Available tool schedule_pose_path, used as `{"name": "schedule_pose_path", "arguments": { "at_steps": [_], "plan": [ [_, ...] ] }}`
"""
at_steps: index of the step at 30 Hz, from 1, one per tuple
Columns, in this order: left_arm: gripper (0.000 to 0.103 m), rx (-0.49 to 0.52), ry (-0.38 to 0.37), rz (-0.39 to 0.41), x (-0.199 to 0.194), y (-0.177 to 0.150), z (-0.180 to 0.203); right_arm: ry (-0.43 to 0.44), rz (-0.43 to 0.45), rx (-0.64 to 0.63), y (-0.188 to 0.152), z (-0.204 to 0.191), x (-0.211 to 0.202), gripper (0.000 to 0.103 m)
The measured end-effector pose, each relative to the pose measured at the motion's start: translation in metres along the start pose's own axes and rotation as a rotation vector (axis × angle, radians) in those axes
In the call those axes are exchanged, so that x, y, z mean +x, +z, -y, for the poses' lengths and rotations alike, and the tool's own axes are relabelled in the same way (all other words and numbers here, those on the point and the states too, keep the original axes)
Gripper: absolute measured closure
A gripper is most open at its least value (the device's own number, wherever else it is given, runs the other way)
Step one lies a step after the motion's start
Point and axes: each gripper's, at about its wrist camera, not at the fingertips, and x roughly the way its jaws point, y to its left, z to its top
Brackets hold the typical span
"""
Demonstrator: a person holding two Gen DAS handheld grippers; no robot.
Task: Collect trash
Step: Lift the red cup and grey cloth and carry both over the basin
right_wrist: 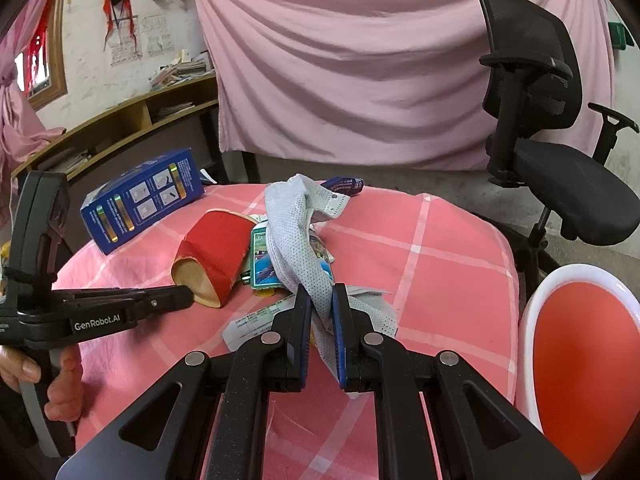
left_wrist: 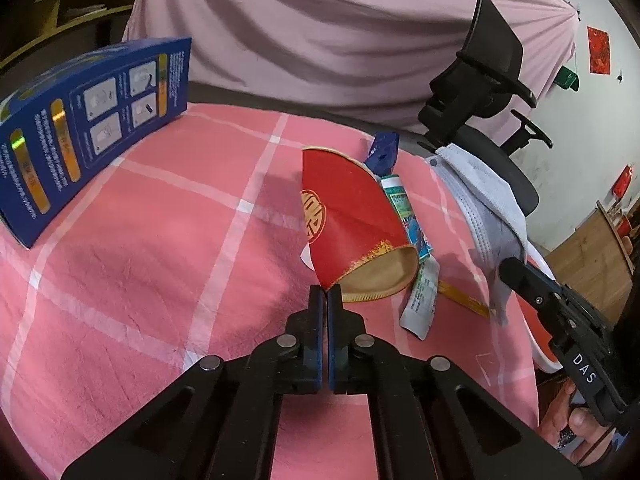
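Your left gripper [left_wrist: 326,292] has its two pads pressed together on the near rim of the crushed red paper cup [left_wrist: 352,224], pinching the cup's wall at the edge of its flattened mouth; the cup lies on its side on the pink checked tablecloth [left_wrist: 160,240], its mouth toward you and its base pointing away. In the right wrist view the same gripper [right_wrist: 188,294] reaches in from the left and its tip meets the tan opening of the cup [right_wrist: 214,252]. Your right gripper [right_wrist: 322,300] is clamped on a white face mask [right_wrist: 296,236]: the fabric passes between the blue-lined pads, drapes upward and away from the fingers, and a short tail hangs below them. In the left wrist view that mask [left_wrist: 486,208] hangs from the right gripper [left_wrist: 506,274] just to the right of the cup. Between cup and mask, lying on the cloth, are a green-and-white printed wrapper [left_wrist: 408,216], a small blue packet [left_wrist: 384,152] farther back, and a white paper slip [left_wrist: 420,300] nearer to you, partly under the mask in the right wrist view. A blue box [left_wrist: 88,128] sits well apart from the fingers at the far left of the table. At the table's right edge, beside your right gripper, stands a white-rimmed red bin [right_wrist: 580,360]. A black office chair [right_wrist: 560,152] stands behind the table.
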Motion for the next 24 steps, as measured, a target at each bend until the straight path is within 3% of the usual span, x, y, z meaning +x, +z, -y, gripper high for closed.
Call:
{"name": "schedule_pose_path", "arguments": {
  "at_steps": [7, 16, 21, 24],
  "plan": [
    [0.103, 0.043, 0.036, 0.139, -0.030, -0.008, 0.011, -0.014, 0.093, -0.018, -0.002, -0.006, -0.018, 0.095],
    [0.103, 0.210, 0.012, 0.406, -0.078, -0.006, 0.079, -0.090, 0.404, 0.044, -0.010, 0.008, -0.083, 0.095],
    [0.103, 0.291, -0.039, 0.454, -0.077, 0.001, 0.129, -0.222, 0.580, 0.112, -0.015, 0.034, -0.128, 0.095],
    [0.103, 0.326, -0.079, 0.443, -0.067, 0.002, 0.158, -0.300, 0.617, 0.144, -0.018, 0.052, -0.145, 0.095]
  ]
}}
